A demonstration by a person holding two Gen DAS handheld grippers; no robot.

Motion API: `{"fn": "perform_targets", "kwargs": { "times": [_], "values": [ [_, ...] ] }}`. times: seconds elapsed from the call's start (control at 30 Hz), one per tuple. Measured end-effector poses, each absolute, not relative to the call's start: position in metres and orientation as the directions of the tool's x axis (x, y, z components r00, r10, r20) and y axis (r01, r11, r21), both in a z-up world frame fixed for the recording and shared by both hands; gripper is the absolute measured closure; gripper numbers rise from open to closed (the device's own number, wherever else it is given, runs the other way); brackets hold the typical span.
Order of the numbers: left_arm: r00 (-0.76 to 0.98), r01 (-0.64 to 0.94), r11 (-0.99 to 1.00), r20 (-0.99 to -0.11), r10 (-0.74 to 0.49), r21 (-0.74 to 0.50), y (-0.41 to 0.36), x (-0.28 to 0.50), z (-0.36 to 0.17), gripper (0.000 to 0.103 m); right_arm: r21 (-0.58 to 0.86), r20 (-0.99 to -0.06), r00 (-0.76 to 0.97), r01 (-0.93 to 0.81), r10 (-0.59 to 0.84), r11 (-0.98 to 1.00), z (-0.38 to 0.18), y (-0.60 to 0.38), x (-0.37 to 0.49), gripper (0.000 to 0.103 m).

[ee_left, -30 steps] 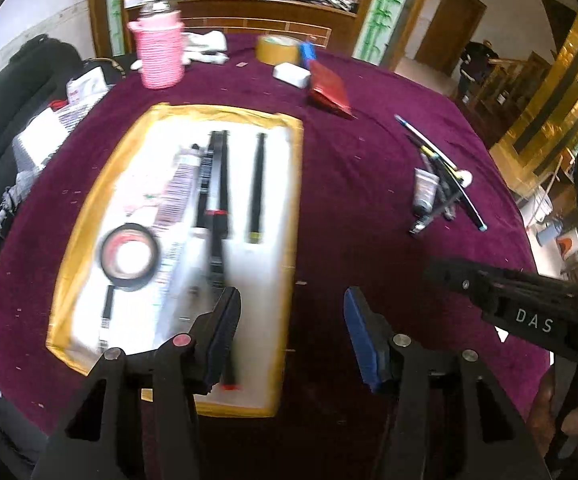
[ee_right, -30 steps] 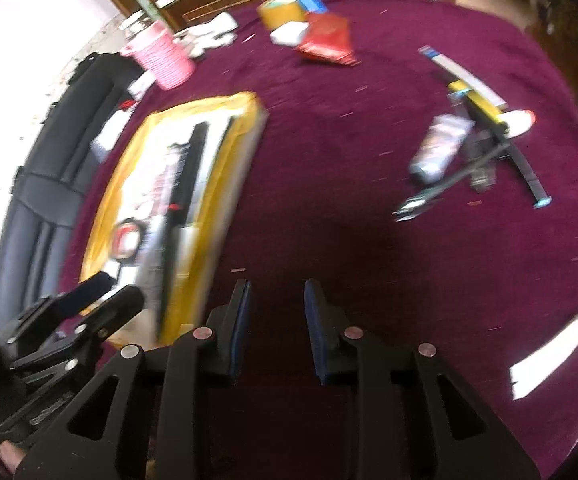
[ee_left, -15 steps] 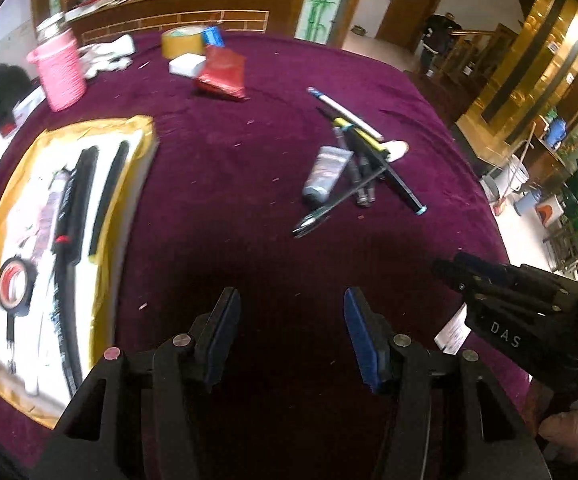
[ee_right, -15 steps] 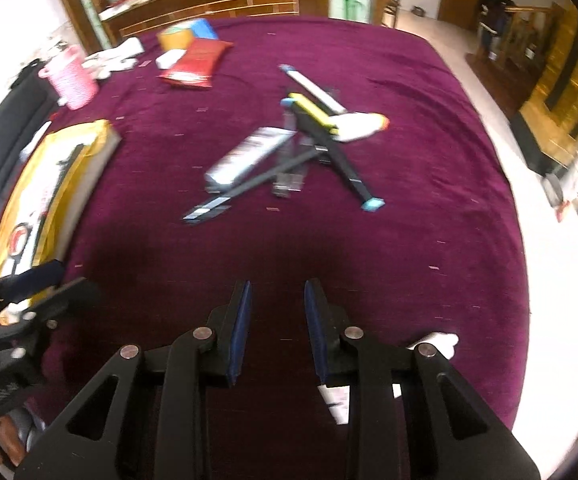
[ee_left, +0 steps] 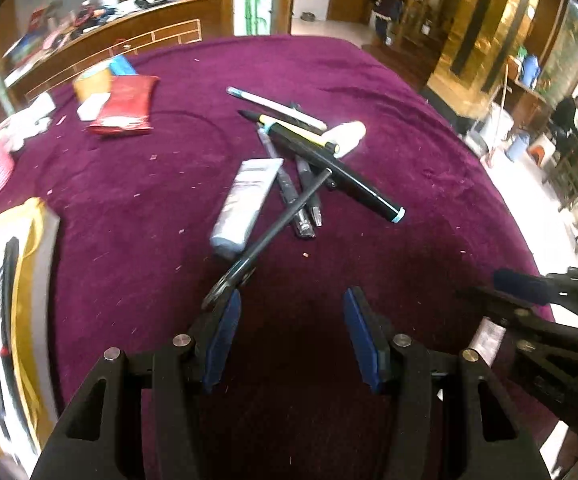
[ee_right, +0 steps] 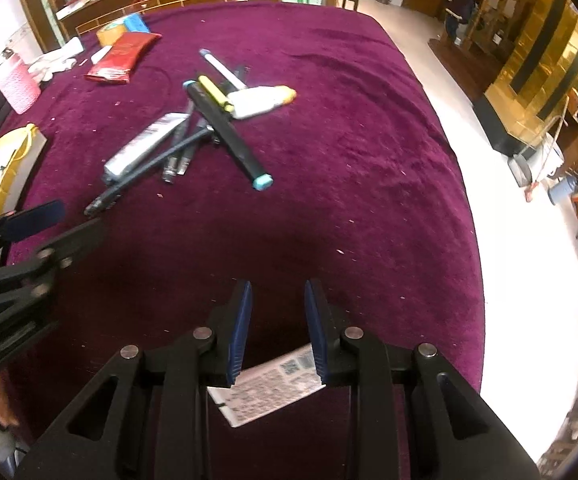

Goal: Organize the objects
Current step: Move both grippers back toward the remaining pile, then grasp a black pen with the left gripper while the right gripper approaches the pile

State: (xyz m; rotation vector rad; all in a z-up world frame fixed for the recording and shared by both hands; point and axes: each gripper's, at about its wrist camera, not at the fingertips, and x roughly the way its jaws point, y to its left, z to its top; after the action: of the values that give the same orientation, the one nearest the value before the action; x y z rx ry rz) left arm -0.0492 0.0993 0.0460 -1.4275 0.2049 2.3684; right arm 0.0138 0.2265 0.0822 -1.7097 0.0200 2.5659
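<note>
A heap of pens lies mid-table on the purple cloth: a grey tube (ee_left: 245, 204), a black marker with a light-blue cap (ee_left: 341, 172), a thin black pen (ee_left: 285, 216), a white pen (ee_left: 277, 108) and a white bottle (ee_left: 345, 136). My left gripper (ee_left: 293, 300) hovers just short of the heap, open and empty, its left pad near the thin pen's end. My right gripper (ee_right: 279, 288) hangs nearer the table's front, jaws narrowly apart with nothing between them. The heap shows ahead-left in its view, with the tube (ee_right: 145, 144) and marker (ee_right: 229, 136). The yellow-rimmed white tray (ee_left: 45, 240) sits far left.
A printed card (ee_right: 269, 384) lies on the cloth under my right gripper. A red packet (ee_left: 125, 104), a yellow tape roll (ee_left: 93, 80) and a pink cup (ee_right: 17, 84) stand at the back left. The table edge drops to pale floor on the right.
Both grippers have swung right, away from the tray and over to the heap of pens, which now sits closer and more central. Neither jaw opening has changed.
</note>
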Motion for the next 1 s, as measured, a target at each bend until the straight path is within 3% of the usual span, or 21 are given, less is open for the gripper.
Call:
{"fn": "perform_targets", "kwargs": {
  "times": [0.33, 0.37, 0.4, 0.43, 0.5, 0.67, 0.7, 0.73, 0.8, 0.93, 1.0],
  "values": [
    [-0.361, -0.400, -0.909, -0.891, 0.274, -0.117, 0.107, -0.071, 0.021, 0.059, 0.034, -0.932, -0.362, -0.131, 0.016, -0.991, 0.077, 0.259, 0.015, 0.078],
    [-0.352, -0.397, -0.907, -0.888, 0.295, -0.144, 0.104, -0.071, 0.022, 0.065, 0.041, -0.933, -0.360, -0.136, 0.011, -0.990, 0.076, 0.261, 0.014, 0.078],
    [-0.342, -0.389, -0.906, -0.887, 0.311, -0.168, 0.101, -0.071, 0.022, 0.091, 0.046, -0.934, -0.358, -0.139, 0.006, -0.989, 0.075, 0.262, 0.014, 0.078],
    [-0.312, -0.381, -0.903, -0.891, 0.329, -0.200, 0.098, -0.073, 0.020, 0.103, 0.053, -0.935, -0.356, -0.143, 0.001, -0.988, 0.074, 0.264, 0.013, 0.078],
    [-0.284, -0.365, -0.900, -0.892, 0.352, -0.239, 0.091, -0.072, 0.020, 0.103, 0.063, -0.936, -0.352, -0.146, -0.007, -0.987, 0.072, 0.265, 0.013, 0.078],
    [-0.356, -0.442, -0.881, -0.869, 0.344, -0.168, 0.096, -0.063, 0.044, 0.103, 0.087, -0.936, -0.350, -0.156, -0.027, -0.984, 0.072, 0.269, 0.012, 0.078],
    [-0.360, -0.452, -0.877, -0.867, 0.344, -0.160, 0.098, -0.066, 0.045, 0.098, 0.094, -0.936, -0.350, -0.164, -0.031, -0.982, 0.072, 0.271, 0.012, 0.078],
    [-0.364, -0.459, -0.876, -0.869, 0.335, -0.146, 0.100, -0.069, 0.047, 0.085, 0.099, -0.936, -0.350, -0.172, -0.033, -0.980, 0.072, 0.273, 0.011, 0.078],
    [-0.384, -0.463, -0.879, -0.870, 0.311, -0.110, 0.103, -0.078, 0.045, 0.071, 0.106, -0.936, -0.351, -0.183, -0.035, -0.977, 0.072, 0.275, 0.012, 0.078],
    [-0.408, -0.484, -0.875, -0.879, 0.245, -0.020, 0.116, -0.094, 0.032, 0.069, 0.110, -0.938, -0.346, -0.193, -0.037, -0.975, 0.071, 0.277, 0.013, 0.078],
    [-0.387, -0.494, -0.869, -0.885, 0.259, -0.038, 0.118, -0.097, 0.027, 0.069, 0.112, -0.939, -0.342, -0.197, -0.039, -0.974, 0.069, 0.278, 0.013, 0.078]
  ]
}}
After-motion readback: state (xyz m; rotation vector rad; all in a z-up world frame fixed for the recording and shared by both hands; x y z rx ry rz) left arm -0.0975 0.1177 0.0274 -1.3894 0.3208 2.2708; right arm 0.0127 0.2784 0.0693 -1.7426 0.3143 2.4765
